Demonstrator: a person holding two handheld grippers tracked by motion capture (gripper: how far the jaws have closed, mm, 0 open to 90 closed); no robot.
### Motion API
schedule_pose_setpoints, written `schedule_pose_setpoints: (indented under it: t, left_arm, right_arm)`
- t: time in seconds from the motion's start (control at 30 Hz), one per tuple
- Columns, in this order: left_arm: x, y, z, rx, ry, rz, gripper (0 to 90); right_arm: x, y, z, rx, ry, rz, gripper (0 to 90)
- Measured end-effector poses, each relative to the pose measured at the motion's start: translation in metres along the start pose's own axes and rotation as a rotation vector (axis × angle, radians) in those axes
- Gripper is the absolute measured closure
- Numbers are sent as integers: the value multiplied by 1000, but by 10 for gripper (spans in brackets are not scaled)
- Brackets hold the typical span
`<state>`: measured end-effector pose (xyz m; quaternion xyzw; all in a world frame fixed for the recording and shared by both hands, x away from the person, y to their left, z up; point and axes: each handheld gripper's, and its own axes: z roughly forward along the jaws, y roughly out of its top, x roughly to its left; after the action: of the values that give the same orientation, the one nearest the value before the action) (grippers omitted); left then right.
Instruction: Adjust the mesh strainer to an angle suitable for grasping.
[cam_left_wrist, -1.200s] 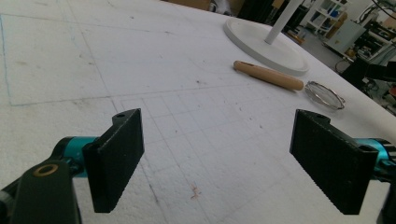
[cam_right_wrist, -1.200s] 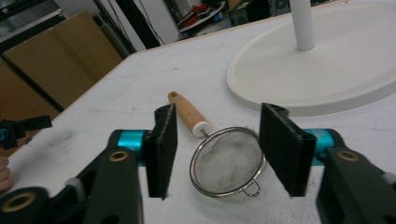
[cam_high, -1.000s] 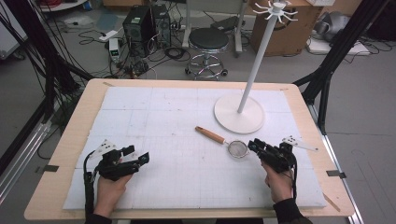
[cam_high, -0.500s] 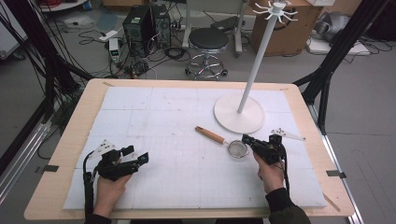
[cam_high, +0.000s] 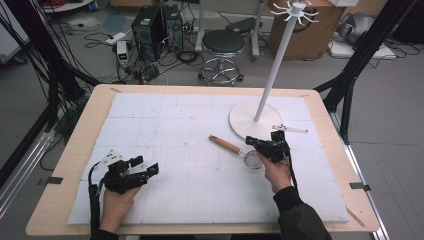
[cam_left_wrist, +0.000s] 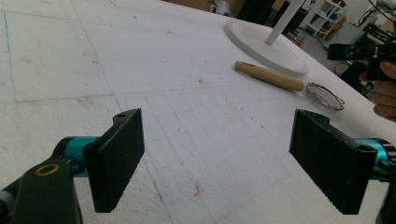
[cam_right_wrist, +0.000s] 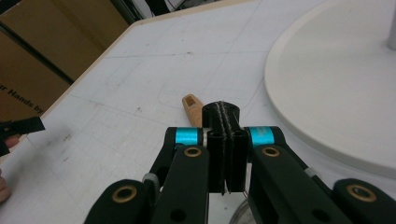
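Observation:
A small wire strainer (cam_high: 253, 160) with a wooden handle (cam_high: 225, 145) lies on the white foam mat (cam_high: 190, 125), right of centre. My right gripper (cam_high: 252, 142) hovers over the joint between handle and bowl, jaws pressed shut. In the right gripper view the gripper (cam_right_wrist: 220, 112) hides most of the handle; the handle's holed end (cam_right_wrist: 190, 105) pokes out past the tips. I cannot tell whether the jaws touch it. My left gripper (cam_high: 145, 165) rests open at the mat's front left. In the left gripper view the gripper (cam_left_wrist: 215, 154) is empty, with the strainer (cam_left_wrist: 324, 95) far ahead.
A white stand with a round base (cam_high: 245, 122), a slanted pole (cam_high: 272, 70) and hooks on top (cam_high: 296, 10) rises just behind the strainer. The wooden table edge (cam_high: 80, 145) frames the mat. A stool and computer gear sit on the floor beyond.
My right gripper has moved left and forward from beside the strainer bowl to over its handle joint. The strainer and the left gripper have stayed put.

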<state>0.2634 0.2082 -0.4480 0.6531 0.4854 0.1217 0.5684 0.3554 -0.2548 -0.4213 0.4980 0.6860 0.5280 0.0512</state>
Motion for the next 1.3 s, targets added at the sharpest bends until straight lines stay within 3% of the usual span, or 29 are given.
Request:
schedule_pose_setpoints:
  t: [0.2, 0.43, 0.9, 1.1, 1.3]
  left_arm:
    - [-1, 0, 0, -1, -3, 0, 186]
    - [-1, 0, 0, -5, -2, 6, 186]
    - [-1, 0, -1, -5, -5, 7, 186]
    - [2, -1, 2, -2, -7, 11, 187]
    - [3, 0, 1, -10, -8, 9, 192]
  right_arm:
    - [3, 5, 18, 42, -18, 18, 896]
    - [-2, 1, 33, 106, -75, 38, 896]
    - [-10, -7, 46, 210, -147, 37, 898]
    - [-13, -10, 47, 243, -140, 55, 898]
    - [-13, -11, 47, 237, -142, 54, 898]
